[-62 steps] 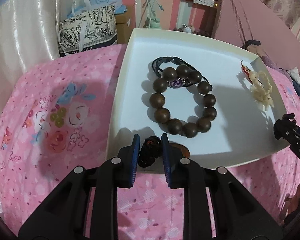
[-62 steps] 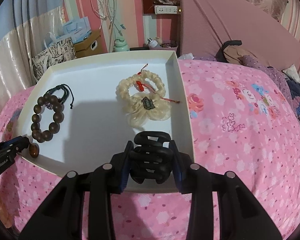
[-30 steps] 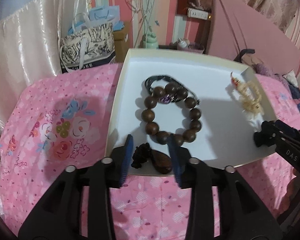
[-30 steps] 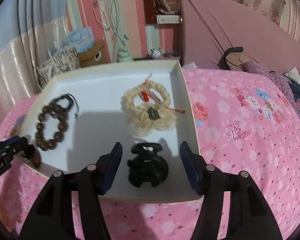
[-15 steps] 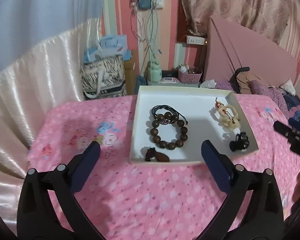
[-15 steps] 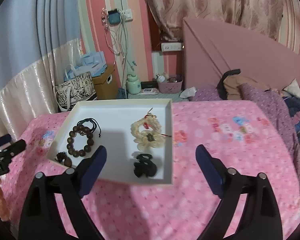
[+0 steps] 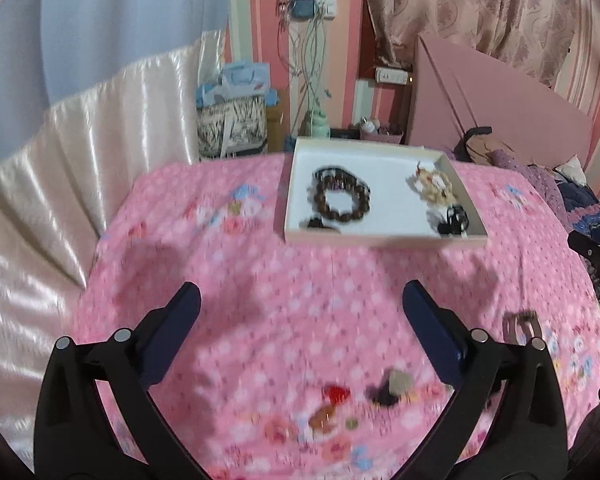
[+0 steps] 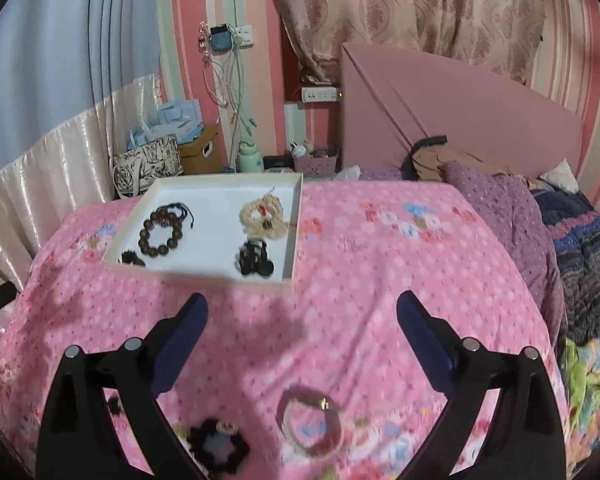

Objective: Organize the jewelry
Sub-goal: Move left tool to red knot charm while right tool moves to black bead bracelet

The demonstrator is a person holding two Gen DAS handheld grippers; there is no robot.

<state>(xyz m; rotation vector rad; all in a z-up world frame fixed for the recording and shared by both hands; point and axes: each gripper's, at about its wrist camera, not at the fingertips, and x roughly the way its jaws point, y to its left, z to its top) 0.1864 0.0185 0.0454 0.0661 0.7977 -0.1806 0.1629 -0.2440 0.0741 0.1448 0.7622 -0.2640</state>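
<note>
A white tray (image 7: 374,151) lies far off on the pink bedspread. It holds a brown bead bracelet (image 7: 343,200), a cream bracelet (image 7: 434,189), a black hair claw (image 7: 453,220) and a small dark pendant (image 7: 320,224). The tray also shows in the right wrist view (image 8: 220,196). My left gripper (image 7: 300,312) is open and empty above blurred small pieces (image 7: 392,386) on the bedspread. My right gripper (image 8: 302,314) is open and empty above a thin bangle (image 8: 312,420) and a black flower piece (image 8: 218,444).
Bags (image 7: 232,120) and a box stand on the floor beyond the bed. A pink headboard (image 8: 452,120) and piled clothes (image 8: 500,200) are at the right. A satin curtain (image 7: 60,152) hangs at the left.
Both grippers let go of their pieces in the tray, opened wide and drew back towards the near end of the bed. Loose pieces on the bedspread have come into view.
</note>
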